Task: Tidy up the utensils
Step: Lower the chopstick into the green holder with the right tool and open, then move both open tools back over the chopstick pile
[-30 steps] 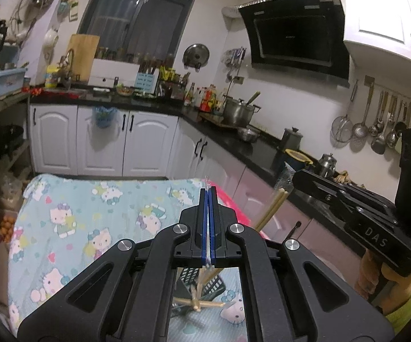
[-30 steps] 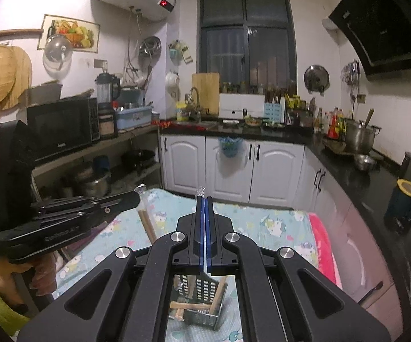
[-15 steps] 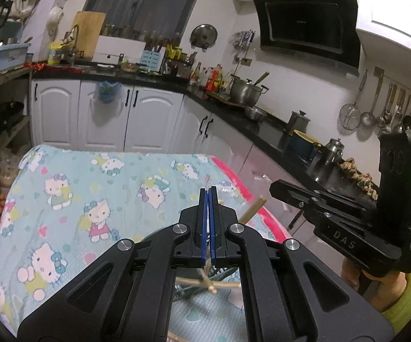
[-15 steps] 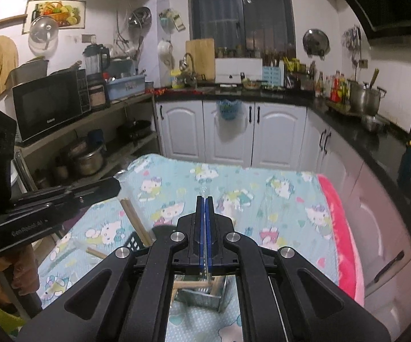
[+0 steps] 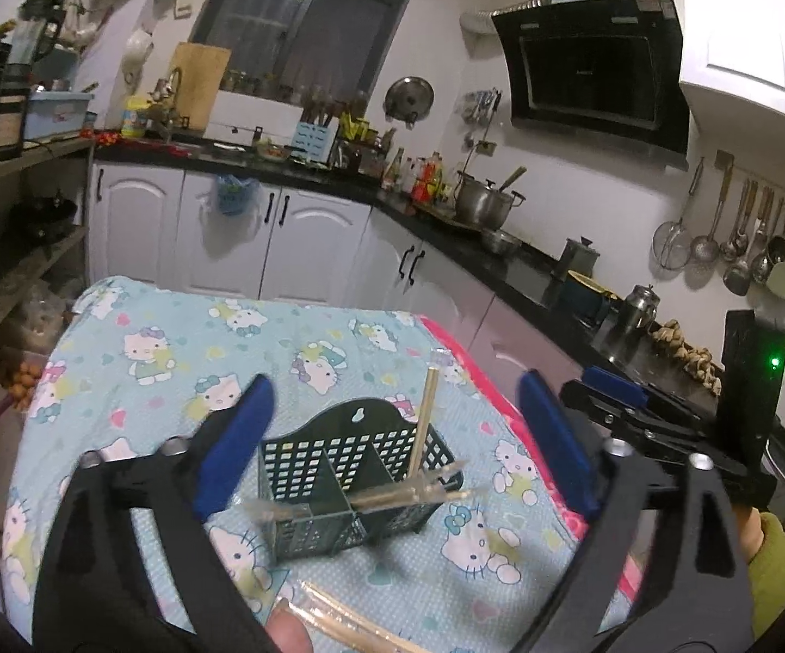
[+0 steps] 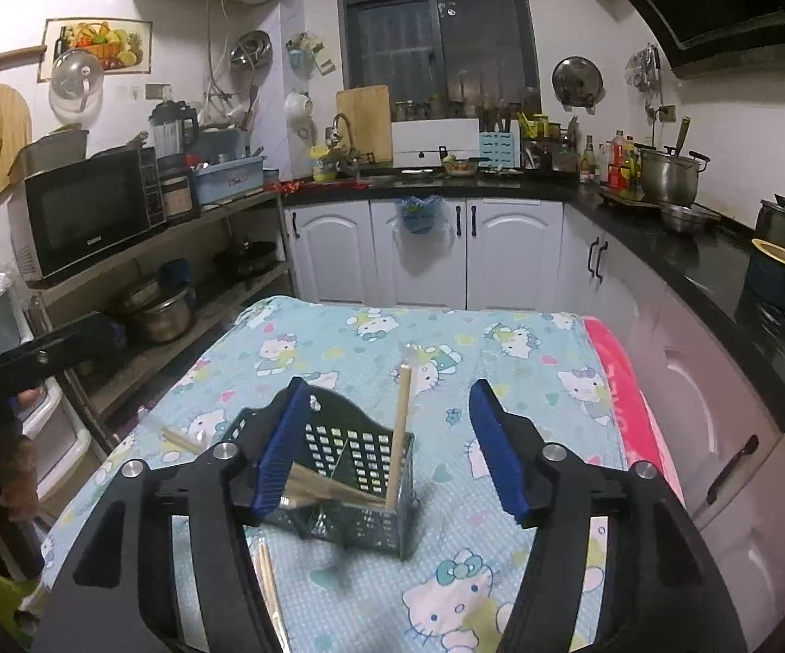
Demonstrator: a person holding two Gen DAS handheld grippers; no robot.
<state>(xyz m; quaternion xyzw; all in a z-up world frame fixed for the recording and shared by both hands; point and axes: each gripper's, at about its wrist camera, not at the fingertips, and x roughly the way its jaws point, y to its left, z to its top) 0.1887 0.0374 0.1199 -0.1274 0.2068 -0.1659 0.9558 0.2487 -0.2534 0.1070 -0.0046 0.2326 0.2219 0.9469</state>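
Chopsticks [image 5: 426, 420] are the work item: one wrapped pair stands tilted in a rear compartment of the dark perforated utensil holder [image 5: 332, 451], a second pair [image 5: 408, 495] lies across the holder's rim, blurred, and further wrapped pairs [image 5: 338, 620] rest on the patterned tablecloth [image 5: 136, 359] in front of the holder. The left gripper [image 5: 392, 446] has just been opening and now stands released, jaws spread wide either side of the holder with nothing between the pads. The right gripper [image 6: 387, 446] has likewise just been opening; its jaws are parted and grasp nothing, though the holder and the upright pair sit in the gap in its view. Judged step: both pairs let go over the holder, next pair to be collected. Recommended procedure: confirm the crosswise pair has dropped into a compartment, not bridged the rim; if bridged, tip one end down. Approach the cloth pairs low, close on the wrapper mid-length, and lift clear of the holder wall to avoid tipping it.
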